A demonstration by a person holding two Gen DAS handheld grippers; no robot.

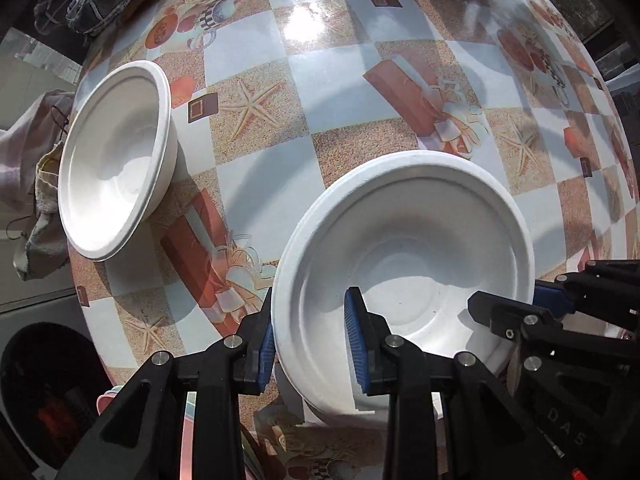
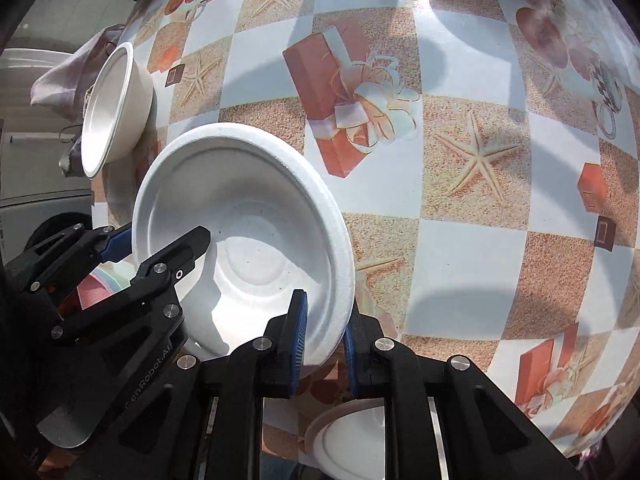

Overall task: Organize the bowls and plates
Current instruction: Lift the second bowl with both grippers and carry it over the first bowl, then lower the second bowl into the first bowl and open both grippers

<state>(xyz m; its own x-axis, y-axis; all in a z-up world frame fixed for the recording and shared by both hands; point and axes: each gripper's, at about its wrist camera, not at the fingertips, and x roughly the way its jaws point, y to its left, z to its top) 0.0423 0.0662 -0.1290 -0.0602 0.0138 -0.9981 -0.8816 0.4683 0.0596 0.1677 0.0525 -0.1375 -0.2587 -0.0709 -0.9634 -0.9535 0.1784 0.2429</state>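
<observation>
Holding one white bowl (image 1: 404,280) with both tools, you have it up above the table (image 1: 320,80). Your left gripper (image 1: 310,344) pinches the bowl's rim on one side, with one blue pad (image 1: 266,356) outside the wall and the other pad inside the bowl. Your right gripper (image 2: 324,344) pinches the rim on the other side the same way, one pad inside and one outside. Both grippers are closed tight on this bowl. In the left camera, the right gripper shows at the bowl's right edge. In the right camera, the left gripper shows at the bowl's left edge. A second white bowl (image 1: 116,160) sits on the table near its left edge, well apart from the one you hold. It looks empty inside. The table has a shiny cloth with squares, starfish and gift boxes on it. Some crumpled cloth (image 1: 32,152) lies just past the second bowl, off the table edge. In the right camera, a white plate (image 2: 352,440) peeks out low down, under your right gripper.
</observation>
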